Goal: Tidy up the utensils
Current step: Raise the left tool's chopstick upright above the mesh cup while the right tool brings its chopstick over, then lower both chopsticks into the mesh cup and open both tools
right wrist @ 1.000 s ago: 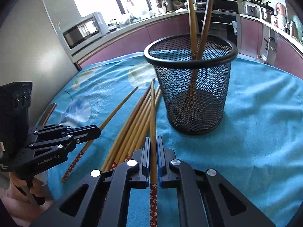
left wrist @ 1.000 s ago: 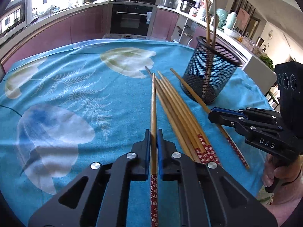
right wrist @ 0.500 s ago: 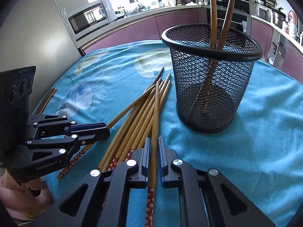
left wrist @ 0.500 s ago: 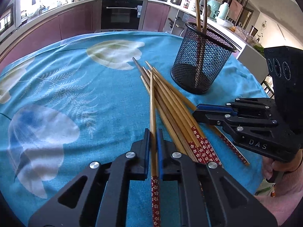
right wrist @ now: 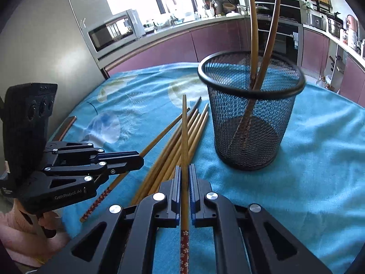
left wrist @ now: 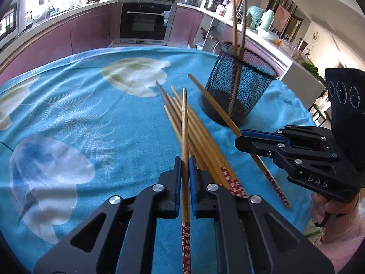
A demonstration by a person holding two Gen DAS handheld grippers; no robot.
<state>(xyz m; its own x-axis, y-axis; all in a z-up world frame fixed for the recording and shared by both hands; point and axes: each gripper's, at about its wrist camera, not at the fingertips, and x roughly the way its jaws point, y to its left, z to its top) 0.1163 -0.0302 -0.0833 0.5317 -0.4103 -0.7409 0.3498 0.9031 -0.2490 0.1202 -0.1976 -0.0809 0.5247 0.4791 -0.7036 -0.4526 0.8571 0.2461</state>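
Between left gripper (left wrist: 184, 162) pads, one chopstick (left wrist: 184, 123) clamped, tip raised over loose chopstick bundle (left wrist: 196, 137) spread on blue tablecloth (left wrist: 79, 118). Right gripper (right wrist: 184, 170) likewise closed on second chopstick (right wrist: 184, 132). Black mesh holder (right wrist: 251, 114) seen just beside bundle, two chopsticks (right wrist: 264, 45) stood inside.

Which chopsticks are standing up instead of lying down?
The two chopsticks inside the black mesh cup stand up, leaning on its rim. The loose bundle lies flat on the blue cloth, and each gripper holds one.
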